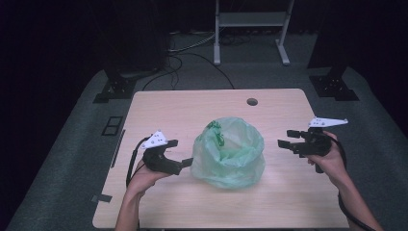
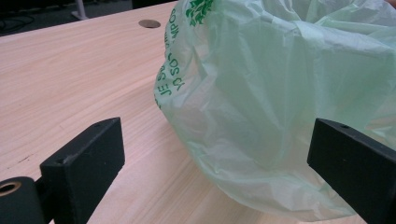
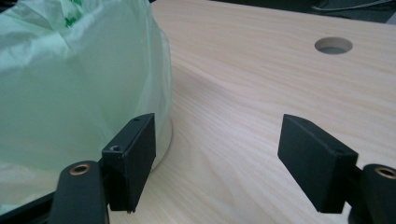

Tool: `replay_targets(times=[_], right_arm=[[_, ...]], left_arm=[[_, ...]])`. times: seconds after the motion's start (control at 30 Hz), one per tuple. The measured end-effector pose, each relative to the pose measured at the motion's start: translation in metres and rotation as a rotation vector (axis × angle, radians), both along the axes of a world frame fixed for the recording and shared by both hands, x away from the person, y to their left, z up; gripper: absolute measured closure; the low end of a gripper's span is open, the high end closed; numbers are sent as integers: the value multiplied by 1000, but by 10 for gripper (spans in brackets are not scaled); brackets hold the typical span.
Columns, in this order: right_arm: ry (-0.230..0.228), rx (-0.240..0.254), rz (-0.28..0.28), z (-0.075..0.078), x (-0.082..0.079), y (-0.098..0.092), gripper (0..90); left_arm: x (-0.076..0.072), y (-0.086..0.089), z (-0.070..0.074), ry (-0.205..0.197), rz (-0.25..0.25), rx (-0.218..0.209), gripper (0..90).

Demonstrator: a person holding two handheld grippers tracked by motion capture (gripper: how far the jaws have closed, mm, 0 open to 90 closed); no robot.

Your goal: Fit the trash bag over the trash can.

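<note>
A: From the high view, where's the bag?

B: The green plastic bag [image 1: 228, 153] sits in the middle of the frame on the wooden counter [image 1: 159, 106], puffed up, mouth facing upward. It's a roundish heap, so I can't give it a long axis. The left hand-held gripper [image 1: 185, 163] is at its left edge, tips right at the plastic. The right hand-held gripper [image 1: 285, 138] is apart from it at the right, jaws spread.

A: And the left gripper view?

B: The jaws stand wide apart at the bottom corners, nothing between them. The bag [image 2: 289, 102] takes the right of the frame, with green lettering [image 2: 169, 84] running down its side, unreadable from above.

A: The right gripper view?

B: Jaws spread again. The bag [image 3: 79, 84] is upper left, just past the left jaw. A round hole [image 3: 333, 45] in the counter shows upper right.
</note>
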State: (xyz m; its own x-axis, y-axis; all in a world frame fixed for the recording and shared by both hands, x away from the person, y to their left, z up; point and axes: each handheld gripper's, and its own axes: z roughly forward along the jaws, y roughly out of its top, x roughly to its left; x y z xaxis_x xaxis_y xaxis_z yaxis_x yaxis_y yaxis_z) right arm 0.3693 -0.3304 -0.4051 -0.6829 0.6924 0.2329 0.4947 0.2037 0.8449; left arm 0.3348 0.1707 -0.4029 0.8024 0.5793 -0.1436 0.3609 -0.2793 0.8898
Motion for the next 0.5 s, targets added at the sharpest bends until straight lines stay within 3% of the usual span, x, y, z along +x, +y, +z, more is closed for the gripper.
replay_targets(times=[0.5], right_arm=[[37,-4,-21,-30,-19,-10,270]], left_arm=[[3,6,-4,-4,12,13,25]])
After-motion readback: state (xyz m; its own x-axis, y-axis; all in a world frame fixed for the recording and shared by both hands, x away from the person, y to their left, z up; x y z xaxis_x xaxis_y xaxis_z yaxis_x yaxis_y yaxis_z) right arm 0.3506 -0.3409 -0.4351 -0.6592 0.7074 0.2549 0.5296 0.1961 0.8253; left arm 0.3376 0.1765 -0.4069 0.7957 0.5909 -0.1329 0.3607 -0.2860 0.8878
